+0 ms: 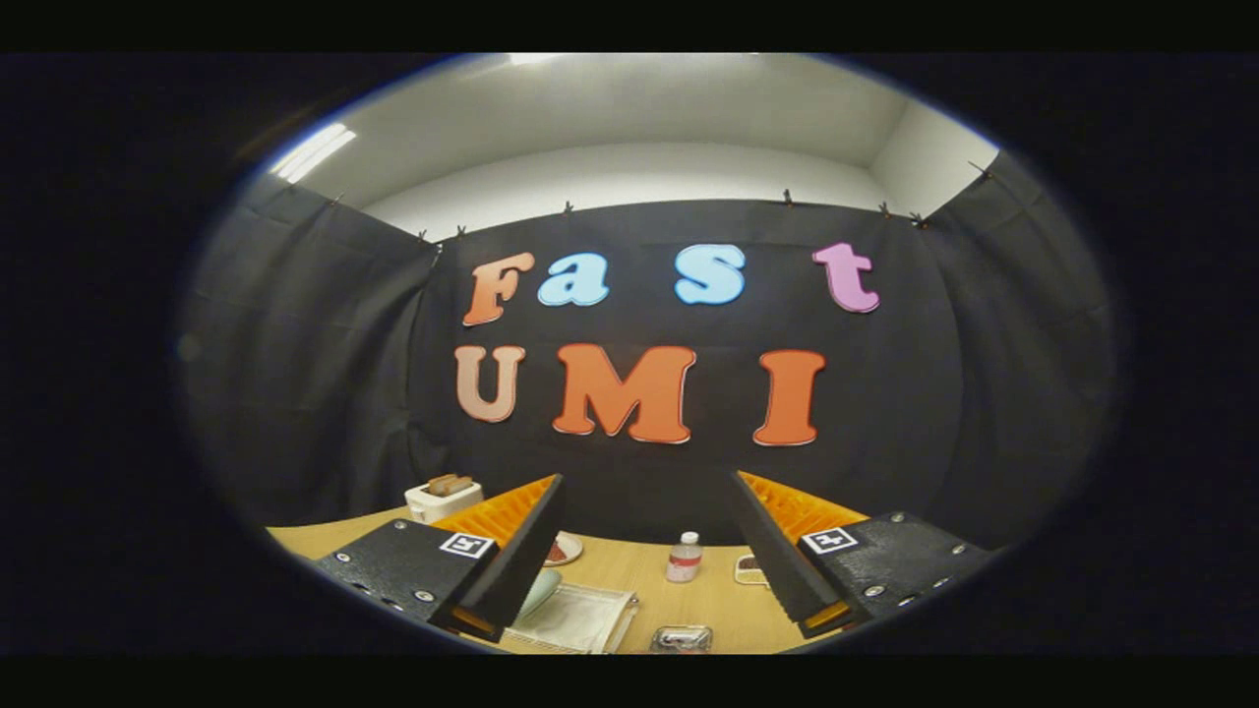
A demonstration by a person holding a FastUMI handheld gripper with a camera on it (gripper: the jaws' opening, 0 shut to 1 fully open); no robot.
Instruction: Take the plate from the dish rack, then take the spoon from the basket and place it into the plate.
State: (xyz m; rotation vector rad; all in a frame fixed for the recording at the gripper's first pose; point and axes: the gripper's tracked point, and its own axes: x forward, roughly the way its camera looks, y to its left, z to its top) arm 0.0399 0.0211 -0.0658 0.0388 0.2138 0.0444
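Table (629, 575), light wood, lies low beyond the fingers; camera is pitched up toward the booth wall.

Gripper (639, 565): fingers spread wide apart, nothing between them. It is held high, well clear of the table.

Items, largest first:
- White rack-like tray (580, 618), at about 7 o'clock from the gap's centre, just beside the left finger. Probably the dish rack; a pale green rounded edge (539, 593) at its left side may be the plate, mostly hidden by the finger.
- Toaster (443, 499), white, with toast in it, at 10 o'clock, beyond the left finger.
- Small bottle (684, 558), upright, at about 2 o'clock.
- Small metallic container (681, 639), 5 o'clock.
- Small dish (564, 549), 10 o'clock.

Basket and spoon: cannot be identified.

Judgement: step one, plate not yet taken. The next move calls for pitching down and descending toward 7 o'clock, aligning the open fingers across the plate's rim.
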